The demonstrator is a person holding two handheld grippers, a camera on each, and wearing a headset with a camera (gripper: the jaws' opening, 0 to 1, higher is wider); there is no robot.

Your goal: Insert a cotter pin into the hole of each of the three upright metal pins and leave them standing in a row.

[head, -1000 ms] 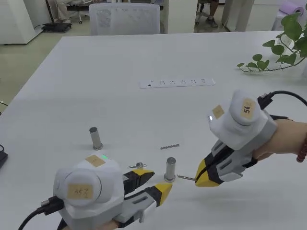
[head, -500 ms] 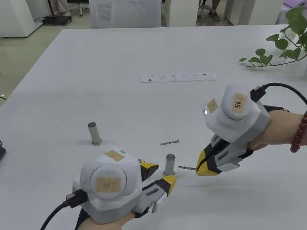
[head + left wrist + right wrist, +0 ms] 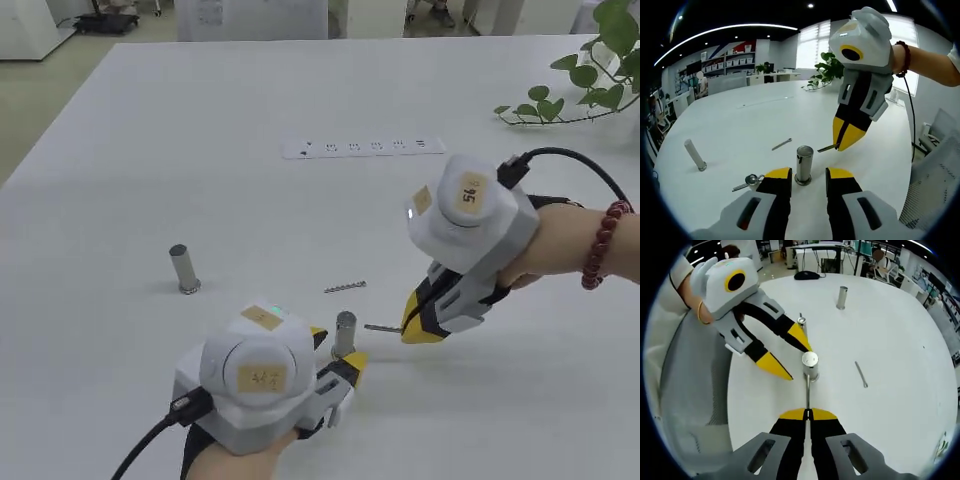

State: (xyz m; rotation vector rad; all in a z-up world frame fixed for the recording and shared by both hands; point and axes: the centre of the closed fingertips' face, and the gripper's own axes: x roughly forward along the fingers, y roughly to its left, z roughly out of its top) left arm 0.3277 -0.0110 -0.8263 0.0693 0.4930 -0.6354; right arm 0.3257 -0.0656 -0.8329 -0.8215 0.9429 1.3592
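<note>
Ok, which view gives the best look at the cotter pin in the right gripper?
The right gripper view: the cotter pin runs full length from the shut right gripper toward the upright metal pin. The head view shows it as a short sliver side-on; in the left gripper view its tip pokes out beside a yellow jaw.

A power strip lies on the white table, a leafy plant near its edge.

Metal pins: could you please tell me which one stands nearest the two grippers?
The metal pin at the left gripper's tips, where the right gripper's cotter pin points; the other metal pin stands alone.
</note>
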